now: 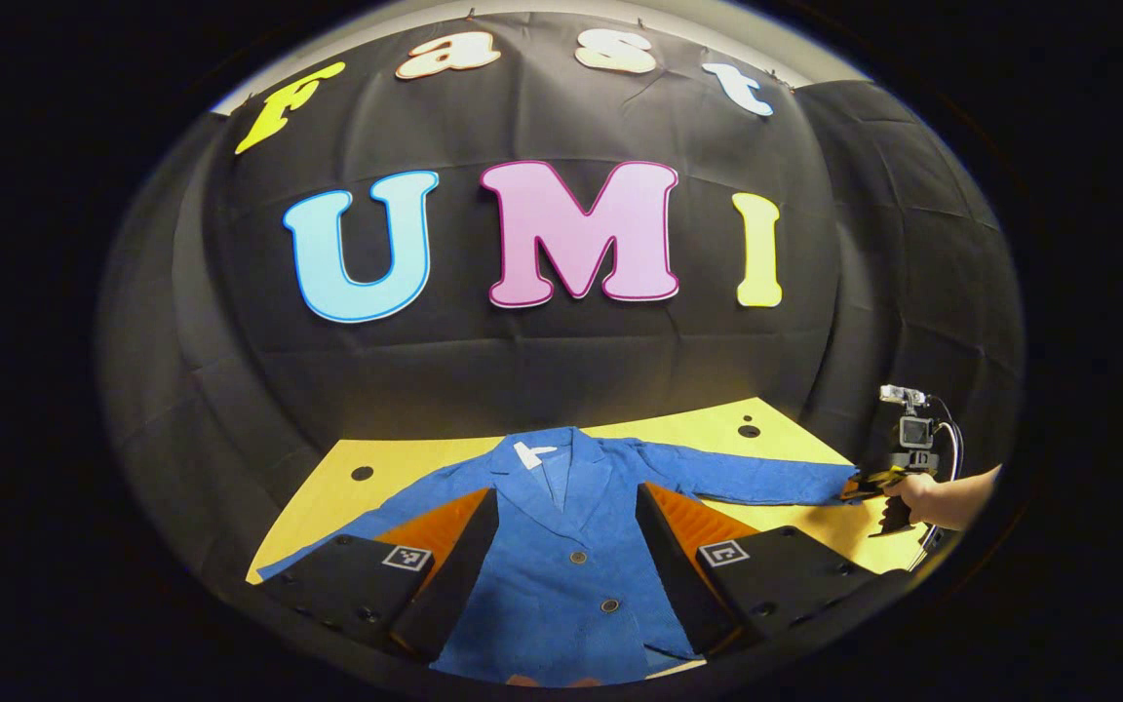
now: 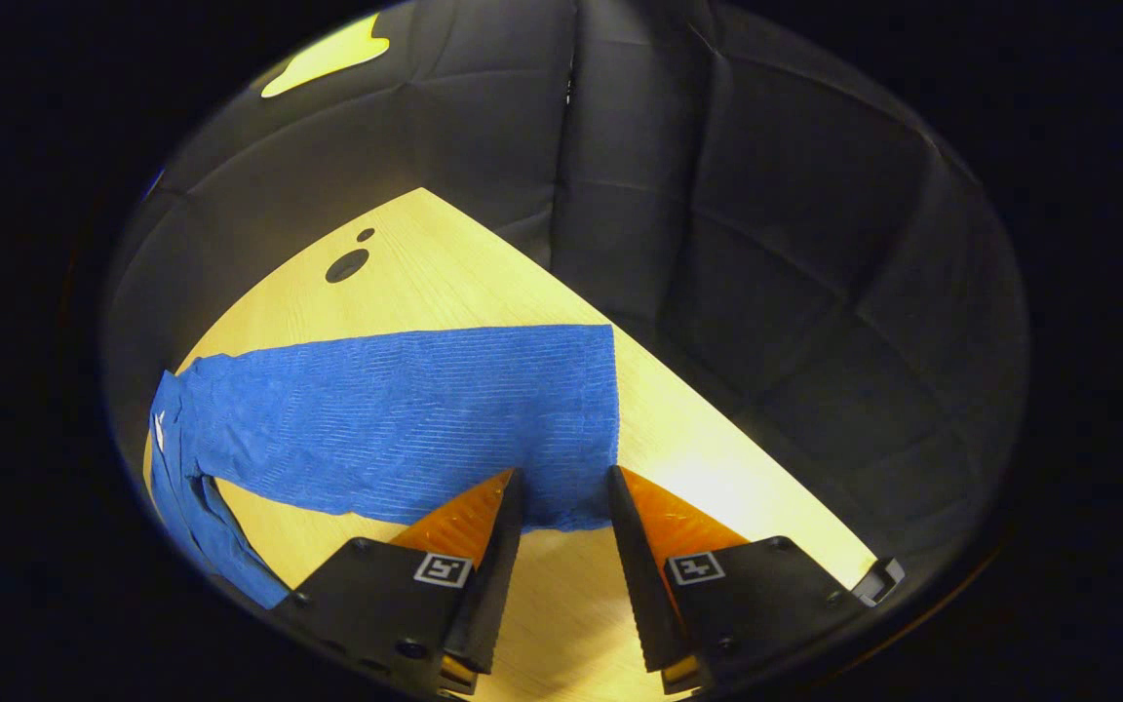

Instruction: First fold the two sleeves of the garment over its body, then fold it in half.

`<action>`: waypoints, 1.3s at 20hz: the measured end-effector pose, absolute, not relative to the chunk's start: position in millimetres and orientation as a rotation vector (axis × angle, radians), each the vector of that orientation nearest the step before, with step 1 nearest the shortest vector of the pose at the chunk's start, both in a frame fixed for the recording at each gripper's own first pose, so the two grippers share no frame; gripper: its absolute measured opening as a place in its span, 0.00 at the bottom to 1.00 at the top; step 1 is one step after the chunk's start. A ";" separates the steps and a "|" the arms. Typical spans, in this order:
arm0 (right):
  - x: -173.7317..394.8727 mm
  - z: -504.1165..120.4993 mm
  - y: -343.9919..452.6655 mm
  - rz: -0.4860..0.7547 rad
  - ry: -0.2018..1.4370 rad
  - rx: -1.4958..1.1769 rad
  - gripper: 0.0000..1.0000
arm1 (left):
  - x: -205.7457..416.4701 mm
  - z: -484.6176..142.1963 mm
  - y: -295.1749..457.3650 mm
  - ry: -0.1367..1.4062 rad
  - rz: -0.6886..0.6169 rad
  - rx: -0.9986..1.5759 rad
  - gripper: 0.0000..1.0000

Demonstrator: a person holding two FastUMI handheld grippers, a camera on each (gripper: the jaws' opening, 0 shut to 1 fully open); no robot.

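Counter (image 2: 678, 429) brightly lit from overhead, booth around it dim. Both views sharp, no glare. Heavy fisheye bending toward edges beyond counter.

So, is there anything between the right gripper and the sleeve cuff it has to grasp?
Nothing visible. In the right gripper view the right gripper is open, its fingertips at the cuff edge of the blue sleeve, which lies flat on the bare wooden table.
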State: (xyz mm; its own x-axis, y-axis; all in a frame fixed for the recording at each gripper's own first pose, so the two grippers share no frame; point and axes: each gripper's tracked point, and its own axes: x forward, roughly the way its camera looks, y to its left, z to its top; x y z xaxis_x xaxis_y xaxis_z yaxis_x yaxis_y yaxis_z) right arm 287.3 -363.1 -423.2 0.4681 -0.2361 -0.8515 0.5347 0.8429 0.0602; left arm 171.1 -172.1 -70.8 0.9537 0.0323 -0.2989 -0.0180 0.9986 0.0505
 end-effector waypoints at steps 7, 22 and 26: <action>295.7 -412.5 -333.6 -0.384 0.954 0.566 0.04 | 159.8 -74.2 -167.9 0.306 0.044 0.063 0.84; 402.1 -287.0 -115.8 0.120 0.701 0.364 0.04 | 85.4 -111.1 -82.3 0.408 0.293 -0.084 0.82; 420.6 -267.7 -14.1 0.280 0.686 0.327 0.04 | 58.1 -120.6 -52.2 0.421 0.386 -0.102 0.83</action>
State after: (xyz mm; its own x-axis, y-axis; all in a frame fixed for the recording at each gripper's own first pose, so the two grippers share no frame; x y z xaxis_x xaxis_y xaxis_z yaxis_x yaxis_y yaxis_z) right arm 420.6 -14.1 -267.7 0.7402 0.3560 -0.5704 -0.1439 0.9126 0.3828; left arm 58.1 -52.2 -120.6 0.8414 0.3438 -0.4169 -0.3855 0.9225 -0.0174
